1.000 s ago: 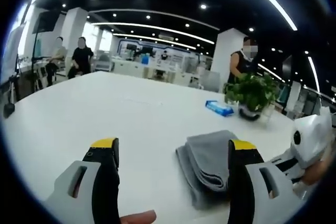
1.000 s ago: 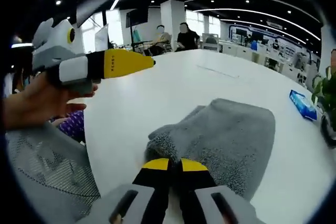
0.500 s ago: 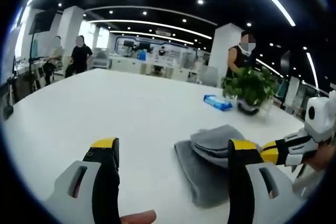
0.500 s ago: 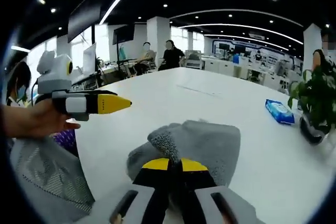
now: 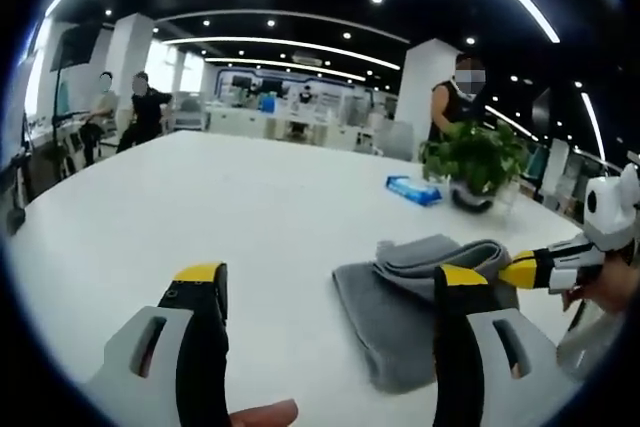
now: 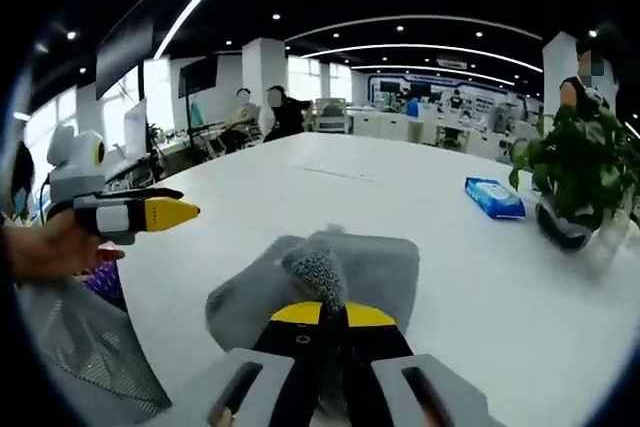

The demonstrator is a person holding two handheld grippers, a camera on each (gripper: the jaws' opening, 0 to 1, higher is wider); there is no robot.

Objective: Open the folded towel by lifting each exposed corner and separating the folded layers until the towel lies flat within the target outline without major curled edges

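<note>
Open office, white pillar (image 5: 424,82), curved ceiling light strips (image 6: 420,20).

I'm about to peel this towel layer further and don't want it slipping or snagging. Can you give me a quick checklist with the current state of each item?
1. Right gripper shut on a corner of the grey folded terry towel: ok.
2. Left gripper open and free: ok.
3. Left gripper placed to pin the lower layer: not ok, it is off the towel.
4. White table bare ahead of the towel: ok.
5. Blue packet and potted green plant away from the towel: ok.
6. Target outline visible: cannot tell.
</note>
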